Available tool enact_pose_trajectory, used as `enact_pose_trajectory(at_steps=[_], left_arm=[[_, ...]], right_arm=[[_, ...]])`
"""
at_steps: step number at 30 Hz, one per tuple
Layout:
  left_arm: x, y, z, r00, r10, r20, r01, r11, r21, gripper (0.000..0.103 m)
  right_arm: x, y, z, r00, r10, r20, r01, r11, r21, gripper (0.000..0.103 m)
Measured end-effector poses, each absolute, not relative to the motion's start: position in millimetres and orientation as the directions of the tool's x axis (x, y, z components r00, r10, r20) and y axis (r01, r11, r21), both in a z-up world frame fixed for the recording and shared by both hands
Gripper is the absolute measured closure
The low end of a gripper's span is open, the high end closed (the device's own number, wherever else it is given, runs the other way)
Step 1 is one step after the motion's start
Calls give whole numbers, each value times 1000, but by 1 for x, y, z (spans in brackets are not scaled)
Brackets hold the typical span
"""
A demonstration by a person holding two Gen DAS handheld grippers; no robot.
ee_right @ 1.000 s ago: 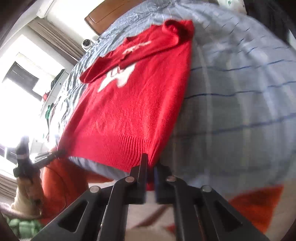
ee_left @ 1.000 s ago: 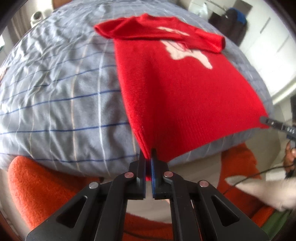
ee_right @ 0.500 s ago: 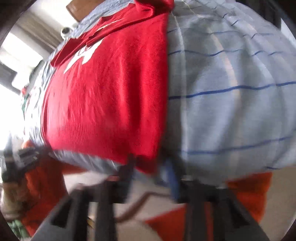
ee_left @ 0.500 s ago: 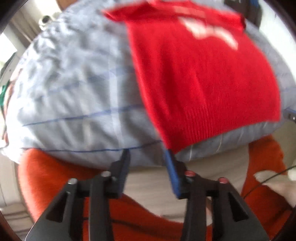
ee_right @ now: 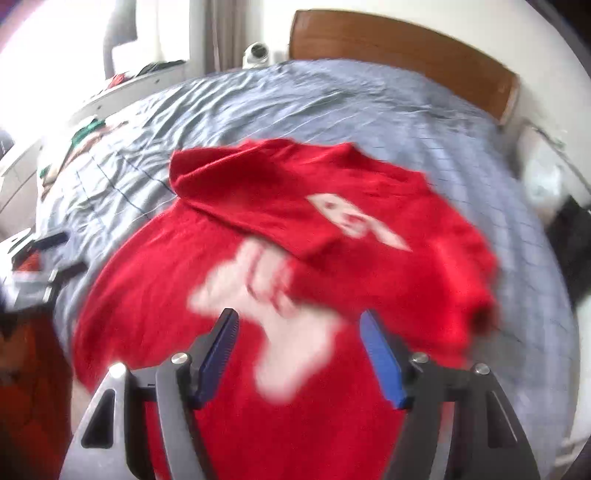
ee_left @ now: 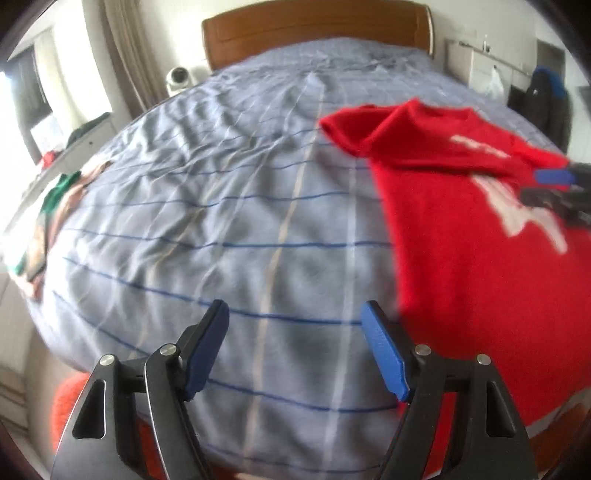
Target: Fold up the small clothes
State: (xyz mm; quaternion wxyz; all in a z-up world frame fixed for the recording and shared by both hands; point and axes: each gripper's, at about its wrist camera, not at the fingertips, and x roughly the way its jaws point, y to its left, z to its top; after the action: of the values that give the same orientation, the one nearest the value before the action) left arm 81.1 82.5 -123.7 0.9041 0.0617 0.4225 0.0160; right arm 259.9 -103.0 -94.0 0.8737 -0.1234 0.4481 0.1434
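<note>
While unheld, red sweater (ee_right: 332, 236) flat.

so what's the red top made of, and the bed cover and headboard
Red top: looks like a soft, matte knit, though blur hides any ribbing; white motif on the front. Bed cover: thin woven cloth, probably cotton, finely creased, with blue lines. Headboard: brown wood or veneer, smooth with a slight sheen.

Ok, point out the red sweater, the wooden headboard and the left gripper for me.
red sweater (ee_right: 155, 306): right wrist view, on the plain red knit left of the white print.
wooden headboard (ee_left: 314, 26): left wrist view, on the middle of its brown panel.
left gripper (ee_left: 295, 317): left wrist view, midway between its open blue-padded fingertips.
</note>
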Motion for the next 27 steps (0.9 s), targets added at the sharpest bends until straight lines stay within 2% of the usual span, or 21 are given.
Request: enact_pose_trajectory(at_steps=[1, 2, 3, 4, 5, 8, 11, 14, 17, 22, 27], left_arm=[[81, 88, -121, 650, 84, -755, 16, 992, 124, 26], [81, 94, -119, 654, 96, -751, -2, 992, 125, 26], [81, 98, -118, 653, 103, -750, -18, 993, 120, 26], [83, 104, -118, 645, 100, -757, -38, 994, 99, 26], [84, 109, -119, 636, 91, -766, -49, 996, 77, 26], [93, 116, -125, 610, 54, -790, -68, 998, 16, 26], [92, 111, -128, 601, 50, -798, -66, 998, 12, 26], [93, 103, -130, 603, 60, -795, -56, 998, 33, 26], [93, 97, -134, 600, 79, -796, -47, 997, 63, 26], [92, 92, -137, 600, 110, -792, -49, 994, 101, 26], [90, 91, -138, 603, 131, -787, -47, 991, 128, 26]], right_arm=[[266, -103, -104, 556, 139, -820, -352, 932, -81, 37], [283, -105, -118, 530, 133, -837, -325, 944, -56, 53], [281, -113, -124, 519, 122, -846, -294, 955, -43, 87], [285, -129, -124, 531, 122, -838, -231, 973, -4, 96], [281, -149, -118, 549, 145, -823, -188, 981, 47, 96], [260, -218, -81, 641, 74, -764, -22, 997, 78, 96], [225, -316, -42, 692, -92, -716, 179, 983, 47, 96], [184, -408, -20, 663, -283, -693, 383, 924, -12, 96], [145, -476, -20, 608, -372, -701, 536, 844, 16, 96], [104, -536, -52, 555, -350, -755, 650, 749, 131, 96], [80, -558, -78, 562, -313, -766, 715, 650, 259, 96]])
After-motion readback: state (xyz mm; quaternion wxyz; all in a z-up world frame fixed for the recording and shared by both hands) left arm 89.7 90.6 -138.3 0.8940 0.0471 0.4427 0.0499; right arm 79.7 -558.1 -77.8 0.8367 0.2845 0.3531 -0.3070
